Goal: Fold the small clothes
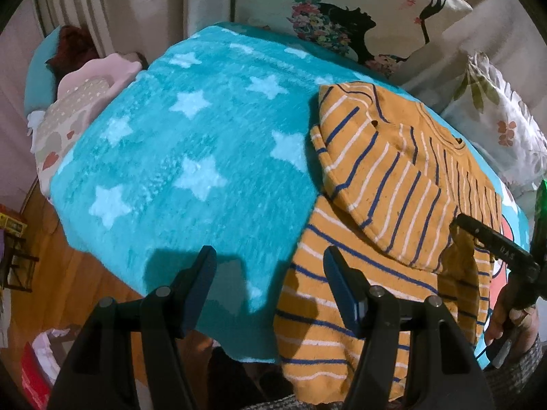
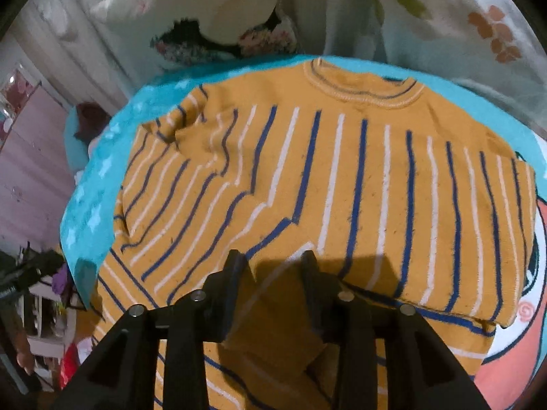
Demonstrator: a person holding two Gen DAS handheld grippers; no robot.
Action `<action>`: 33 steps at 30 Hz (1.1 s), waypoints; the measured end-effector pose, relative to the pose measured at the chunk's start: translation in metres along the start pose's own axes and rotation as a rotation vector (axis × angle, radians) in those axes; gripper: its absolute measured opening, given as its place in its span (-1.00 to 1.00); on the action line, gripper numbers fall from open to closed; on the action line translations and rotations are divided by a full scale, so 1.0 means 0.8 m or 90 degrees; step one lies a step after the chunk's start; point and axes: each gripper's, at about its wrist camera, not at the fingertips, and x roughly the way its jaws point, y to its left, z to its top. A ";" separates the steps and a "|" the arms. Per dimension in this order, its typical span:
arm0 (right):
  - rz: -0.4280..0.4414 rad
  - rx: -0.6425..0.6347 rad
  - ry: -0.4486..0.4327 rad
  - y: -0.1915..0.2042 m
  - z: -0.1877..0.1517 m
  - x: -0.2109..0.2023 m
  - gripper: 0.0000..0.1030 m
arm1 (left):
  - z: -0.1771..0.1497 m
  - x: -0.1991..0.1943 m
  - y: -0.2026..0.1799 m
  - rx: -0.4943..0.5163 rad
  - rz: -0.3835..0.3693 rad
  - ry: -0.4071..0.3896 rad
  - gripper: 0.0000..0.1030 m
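The left gripper [image 1: 270, 273] hangs with its jaws spread wide over the star-patterned teal blanket [image 1: 191, 157]; the striped mustard sweater [image 1: 386, 184] lies at its two o'clock, a sleeve folded across the body. The right gripper [image 2: 273, 273] sits low over the sweater's hem, jaws parted with cloth between them, though whether they pinch it I cannot tell. At twelve o'clock, printed pillows [image 1: 342, 17] line the bed; wooden floor [image 1: 51, 273] shows at eight.

The right hand-held gripper [image 2: 273, 266], jaws apart, hovers over a striped mustard sweater [image 2: 328, 177] on a turquoise blanket [image 2: 89, 184].
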 end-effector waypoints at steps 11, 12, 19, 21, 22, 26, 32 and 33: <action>0.080 0.015 0.044 0.017 -0.017 0.008 -0.71 | -0.011 0.008 0.007 -0.028 -0.005 0.016 0.24; 0.070 0.008 0.049 0.021 -0.018 0.009 -0.76 | -0.011 0.009 0.007 -0.028 -0.005 0.017 0.24; 0.086 0.004 -0.023 0.032 0.006 -0.057 -0.82 | -0.007 0.002 -0.001 -0.017 -0.012 0.006 0.24; 0.105 0.019 -0.070 0.018 0.022 -0.104 -0.82 | -0.003 0.001 -0.003 -0.018 -0.017 0.002 0.24; 0.098 0.031 -0.088 0.005 0.025 -0.122 -0.82 | -0.002 0.000 -0.004 -0.019 -0.020 0.000 0.24; 0.020 0.136 -0.089 -0.090 0.017 -0.134 -0.81 | 0.002 0.005 -0.017 -0.017 -0.032 -0.001 0.25; -0.120 0.257 0.011 -0.198 -0.031 -0.082 -0.58 | -0.004 0.015 -0.047 0.016 -0.022 0.009 0.25; -0.110 0.258 -0.006 -0.196 -0.034 -0.090 -0.47 | -0.006 0.017 -0.051 0.023 -0.018 0.010 0.25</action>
